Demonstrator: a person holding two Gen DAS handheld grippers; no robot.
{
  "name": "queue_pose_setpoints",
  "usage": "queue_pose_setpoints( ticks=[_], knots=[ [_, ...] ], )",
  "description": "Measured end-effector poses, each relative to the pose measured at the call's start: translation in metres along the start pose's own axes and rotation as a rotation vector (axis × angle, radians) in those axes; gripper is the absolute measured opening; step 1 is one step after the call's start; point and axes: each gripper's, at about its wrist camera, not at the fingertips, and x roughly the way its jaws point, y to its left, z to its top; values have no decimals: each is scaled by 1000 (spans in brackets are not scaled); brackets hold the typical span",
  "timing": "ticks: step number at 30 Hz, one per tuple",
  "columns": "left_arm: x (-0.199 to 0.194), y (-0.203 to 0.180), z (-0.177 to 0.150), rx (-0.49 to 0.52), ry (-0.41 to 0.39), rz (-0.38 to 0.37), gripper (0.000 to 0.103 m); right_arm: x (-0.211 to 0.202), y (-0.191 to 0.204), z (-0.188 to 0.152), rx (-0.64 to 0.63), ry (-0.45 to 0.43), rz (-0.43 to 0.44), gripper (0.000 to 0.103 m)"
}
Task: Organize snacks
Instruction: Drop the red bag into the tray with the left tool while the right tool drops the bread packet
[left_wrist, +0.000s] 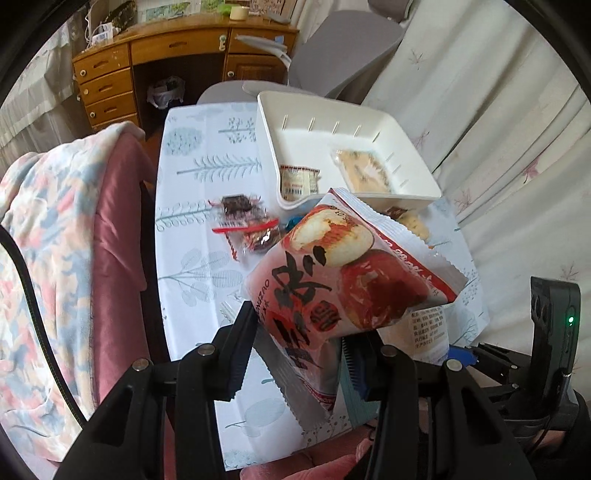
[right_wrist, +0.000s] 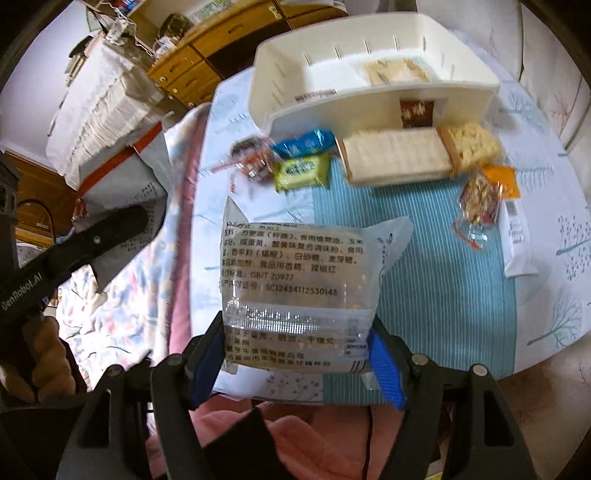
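My left gripper (left_wrist: 295, 354) is shut on a red and white snack bag (left_wrist: 343, 280) with apple pictures, held above the table in front of the white storage bin (left_wrist: 417, 184). The bin holds a pale cracker pack (left_wrist: 364, 170) and a small labelled packet (left_wrist: 299, 181). My right gripper (right_wrist: 295, 350) is shut on a clear noodle packet (right_wrist: 291, 277) with printed text, above the blue striped mat (right_wrist: 443, 277). The same bin (right_wrist: 314, 107) stands beyond, with loose snacks before it: a blue packet (right_wrist: 306, 142), a green packet (right_wrist: 301, 170), a wafer pack (right_wrist: 397, 157) and a puffed rice bar (right_wrist: 471, 146).
A small table with a tree-print cloth (left_wrist: 195, 206) holds a clear bag with red candies (left_wrist: 247, 221). A nut bag (right_wrist: 480, 199) and an orange packet (right_wrist: 500, 181) lie right. A blanket-covered chair (left_wrist: 66, 229) stands left, a wooden desk (left_wrist: 155, 66) behind, curtains (left_wrist: 498, 110) right.
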Motion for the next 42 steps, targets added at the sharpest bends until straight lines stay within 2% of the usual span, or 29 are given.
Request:
queue_pose_setpoints(
  ticks=[9,22,32,42],
  knots=[
    [-18,-17,29,10,-31,2,43,-37,12,35,-42,-81,37,71],
    [-16,-53,95,-4,-97,24,43,-67,-11,120,-99,-141,38,71],
    [25,-75,144,-50,-114,29,43,-61,-39,182,-143,-120,16,72],
    [78,-83,168,-155,-144,5,44,-33,-82,227,-147,-86,13,72]
  ],
)
